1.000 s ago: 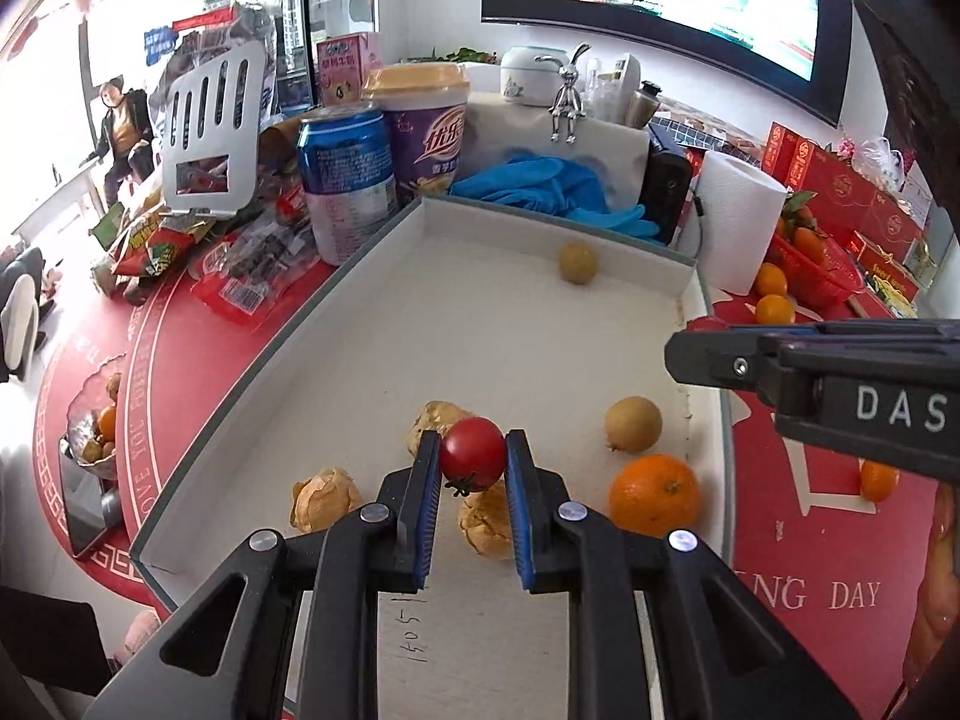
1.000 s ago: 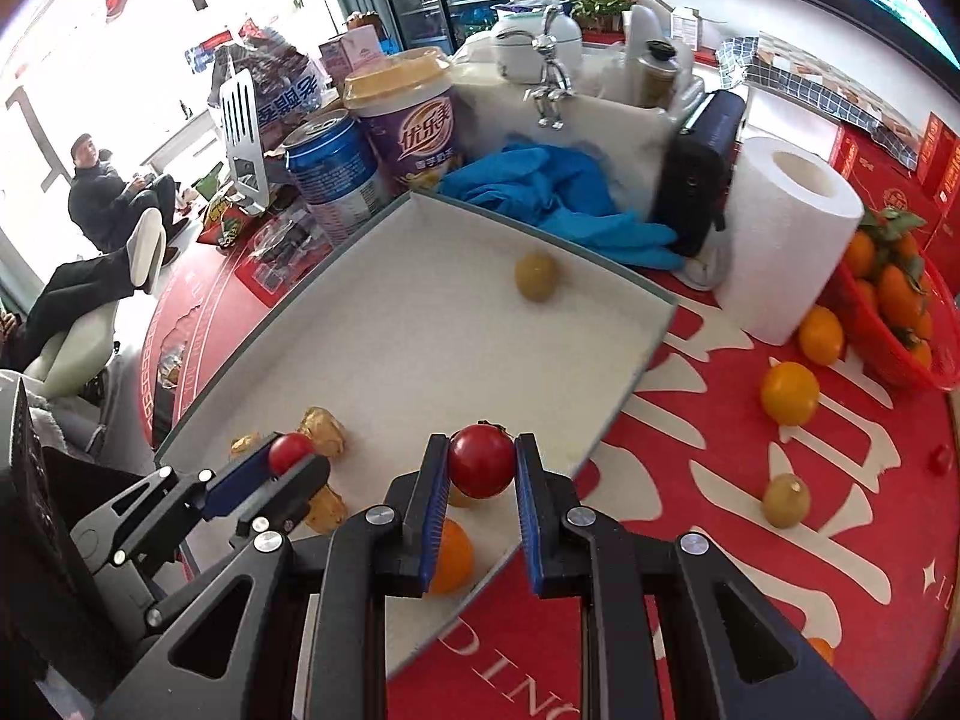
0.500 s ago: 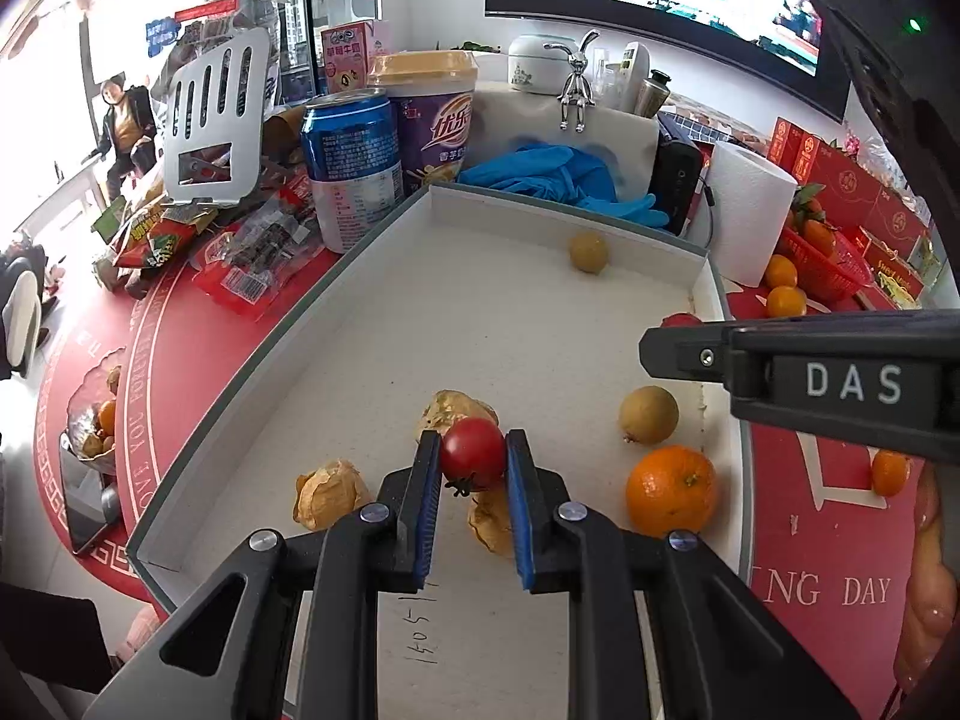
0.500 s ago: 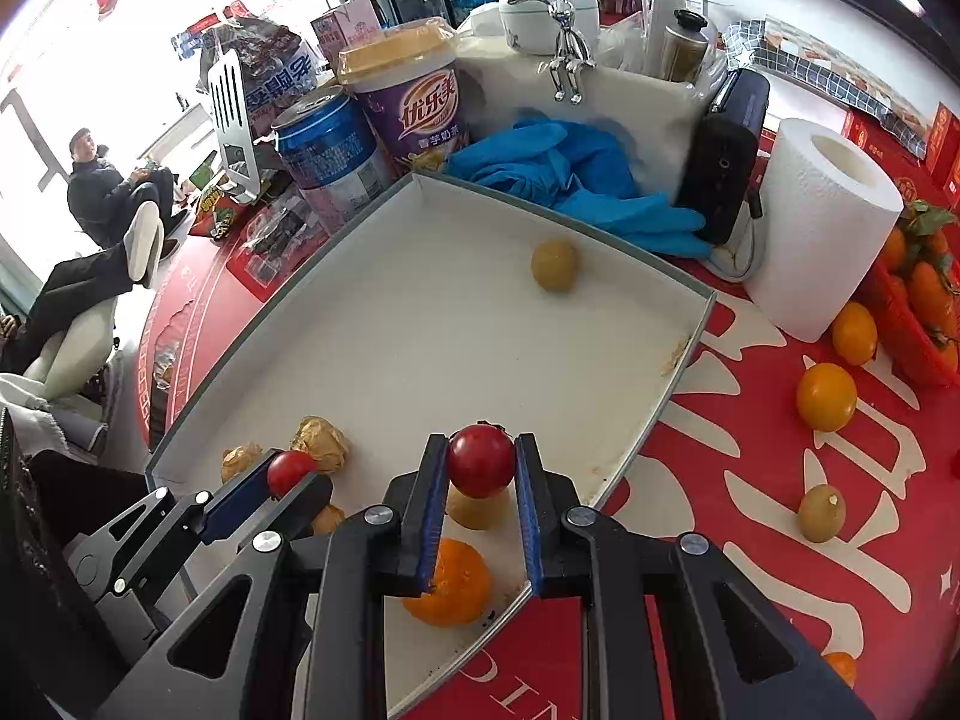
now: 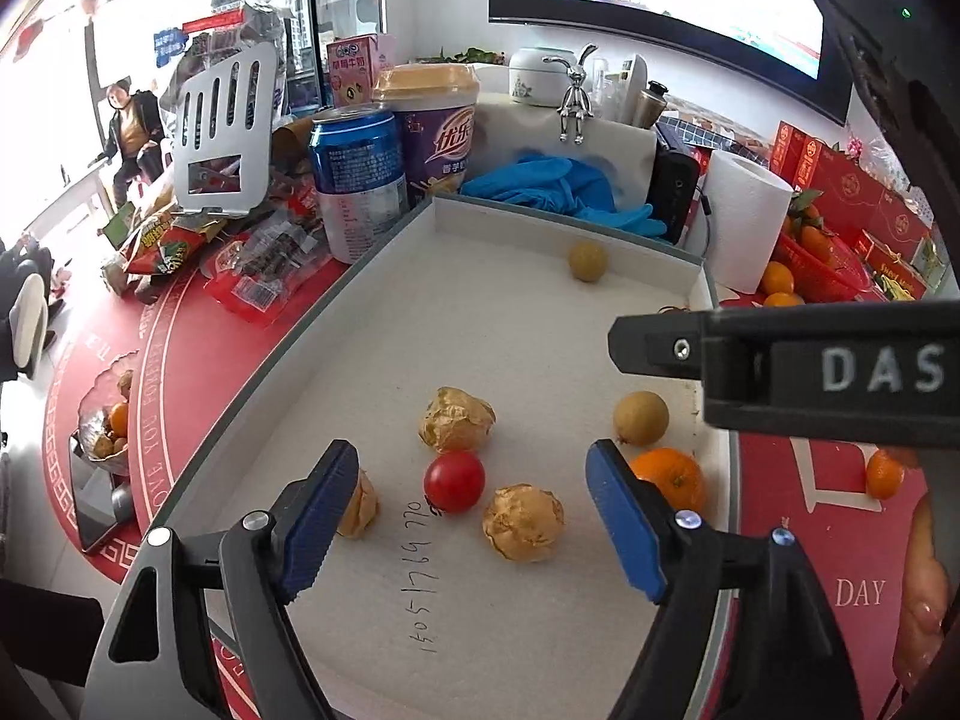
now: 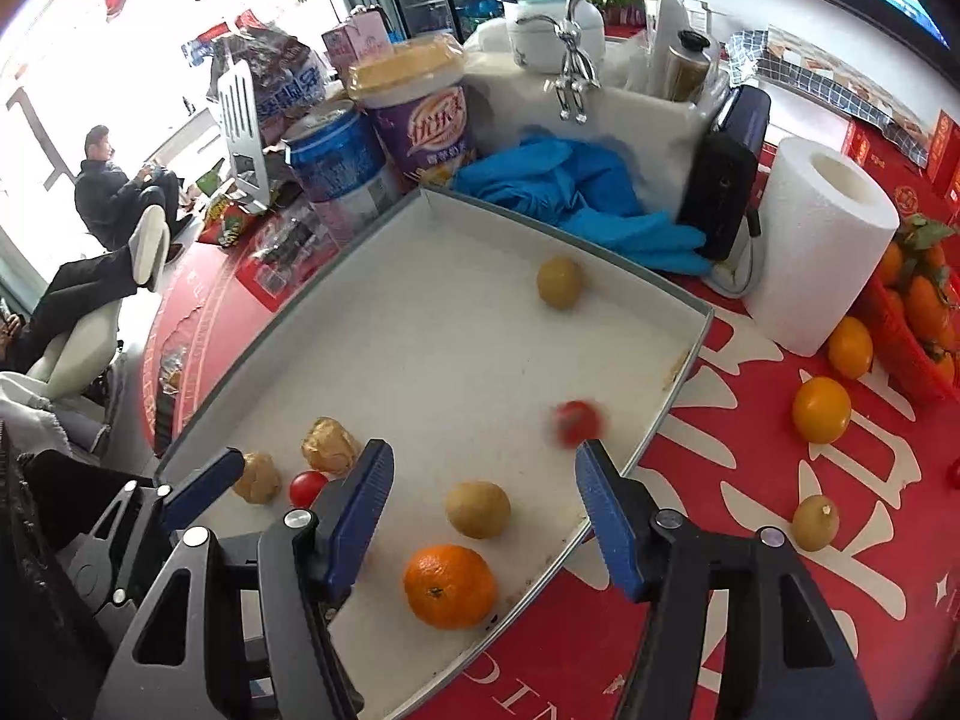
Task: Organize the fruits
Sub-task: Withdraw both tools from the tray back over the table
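A white tray [image 5: 372, 372] [image 6: 420, 360] holds the fruit. My left gripper [image 5: 468, 516] is opening, its jaws wide apart; a red cherry tomato [image 5: 454, 481] lies loose on the tray floor between them, among papery husked fruits [image 5: 457, 418] [image 5: 524, 521]. My right gripper [image 6: 483, 501] is opening too, with nothing pressed between its pads; a second red tomato [image 6: 576, 422] shows blurred over the tray near its right rim. An orange [image 6: 450, 585] [image 5: 669, 477] and a tan round fruit [image 6: 478, 509] [image 5: 641, 417] sit by the near right corner. Another tan fruit [image 6: 559, 282] rests at the far wall.
Behind the tray stand a blue can [image 5: 357, 180], a purple cup [image 5: 441, 126], blue gloves [image 6: 576, 192] and a paper roll [image 6: 822, 240]. Loose oranges [image 6: 821, 409] and a tan fruit [image 6: 815, 522] lie on the red cloth at right, beside a red basket [image 6: 918, 324].
Both grippers were shut on cherry tomatoes; now both have opened. The left tomato has dropped onto the tray, the right one has left the jaws and appears blurred further up-right.
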A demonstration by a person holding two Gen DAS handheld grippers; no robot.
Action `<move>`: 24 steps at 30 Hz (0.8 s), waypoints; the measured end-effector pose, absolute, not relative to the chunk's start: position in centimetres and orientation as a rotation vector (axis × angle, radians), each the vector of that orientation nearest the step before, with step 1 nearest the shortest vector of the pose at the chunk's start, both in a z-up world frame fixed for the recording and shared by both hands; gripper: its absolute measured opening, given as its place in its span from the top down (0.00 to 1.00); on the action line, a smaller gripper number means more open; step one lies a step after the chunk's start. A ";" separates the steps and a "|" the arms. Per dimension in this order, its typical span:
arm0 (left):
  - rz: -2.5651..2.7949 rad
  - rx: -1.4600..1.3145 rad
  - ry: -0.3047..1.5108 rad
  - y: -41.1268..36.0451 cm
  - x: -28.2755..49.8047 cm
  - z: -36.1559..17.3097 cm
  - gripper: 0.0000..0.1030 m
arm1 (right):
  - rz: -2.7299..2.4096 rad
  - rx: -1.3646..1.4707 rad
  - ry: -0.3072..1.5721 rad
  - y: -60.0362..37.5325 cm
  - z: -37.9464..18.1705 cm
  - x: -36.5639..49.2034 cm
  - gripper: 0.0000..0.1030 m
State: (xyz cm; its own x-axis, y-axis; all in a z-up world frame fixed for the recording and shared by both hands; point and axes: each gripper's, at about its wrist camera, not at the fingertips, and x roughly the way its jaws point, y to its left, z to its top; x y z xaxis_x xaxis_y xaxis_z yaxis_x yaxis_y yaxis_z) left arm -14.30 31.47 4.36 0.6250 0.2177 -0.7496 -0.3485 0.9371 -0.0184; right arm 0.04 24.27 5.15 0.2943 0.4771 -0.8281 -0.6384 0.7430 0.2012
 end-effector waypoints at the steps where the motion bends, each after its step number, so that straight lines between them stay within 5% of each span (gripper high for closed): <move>1: 0.329 -0.167 0.836 31.4 -14.3 4.5 0.20 | 0.752 -0.174 1.033 24.2 5.3 0.0 0.23; 3: 0.327 -0.165 0.840 31.1 -14.4 4.7 0.19 | 0.760 -0.145 1.032 23.8 5.7 0.0 0.00; 24: 0.068 -0.019 0.873 20.6 -12.1 7.8 0.19 | 0.437 0.115 1.042 4.6 5.0 3.5 0.00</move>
State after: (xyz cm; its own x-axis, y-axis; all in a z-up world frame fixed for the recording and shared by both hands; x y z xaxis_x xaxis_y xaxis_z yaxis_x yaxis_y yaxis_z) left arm -12.08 20.57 7.78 0.6405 0.0516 -0.7662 -0.0675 0.9977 0.0108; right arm 3.53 4.64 5.04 0.4275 0.4022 -0.8096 -0.2951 0.9086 0.2955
